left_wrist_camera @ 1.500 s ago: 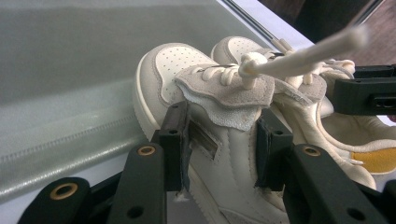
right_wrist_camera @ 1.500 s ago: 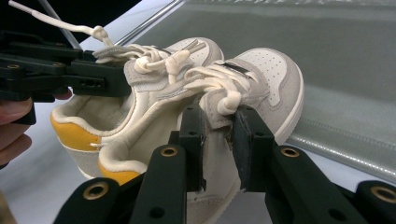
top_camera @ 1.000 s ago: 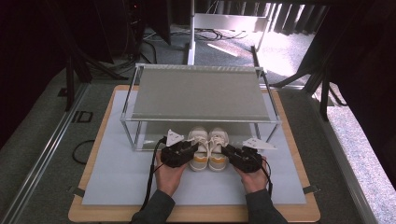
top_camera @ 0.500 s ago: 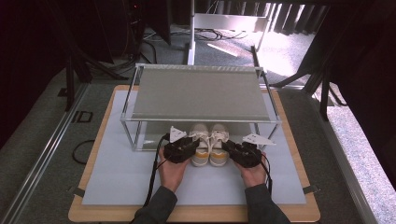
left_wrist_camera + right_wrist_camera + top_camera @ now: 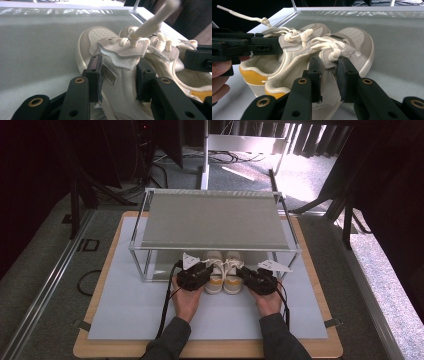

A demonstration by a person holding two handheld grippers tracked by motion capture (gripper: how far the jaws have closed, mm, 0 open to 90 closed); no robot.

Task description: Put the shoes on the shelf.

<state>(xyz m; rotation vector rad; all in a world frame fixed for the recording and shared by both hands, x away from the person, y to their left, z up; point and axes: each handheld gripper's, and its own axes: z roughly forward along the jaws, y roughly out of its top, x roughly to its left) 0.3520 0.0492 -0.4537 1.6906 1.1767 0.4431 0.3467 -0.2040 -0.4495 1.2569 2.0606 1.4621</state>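
Observation:
A pair of cream and grey shoes with yellow lining stands side by side on the mat, toes under the rack's front edge. My left gripper (image 5: 201, 275) (image 5: 117, 72) is shut on the left shoe (image 5: 214, 270) (image 5: 100, 37), with its jaws clamping the upper at the tongue. My right gripper (image 5: 250, 277) (image 5: 329, 67) is shut on the right shoe (image 5: 233, 270) (image 5: 355, 37) at its laced tongue. In the right gripper view, the left shoe (image 5: 259, 72) and the left gripper's jaw lie at the left.
A metal-framed rack with a grey shelf top (image 5: 210, 220) stands at the middle of the pale mat (image 5: 130, 310), which lies on a wooden board (image 5: 200, 351). Cables and a stand base lie on the floor behind. Dark floor surrounds the board.
Both grippers have pushed the shoes forward, away from the person, so the toes now sit under the rack's front edge.

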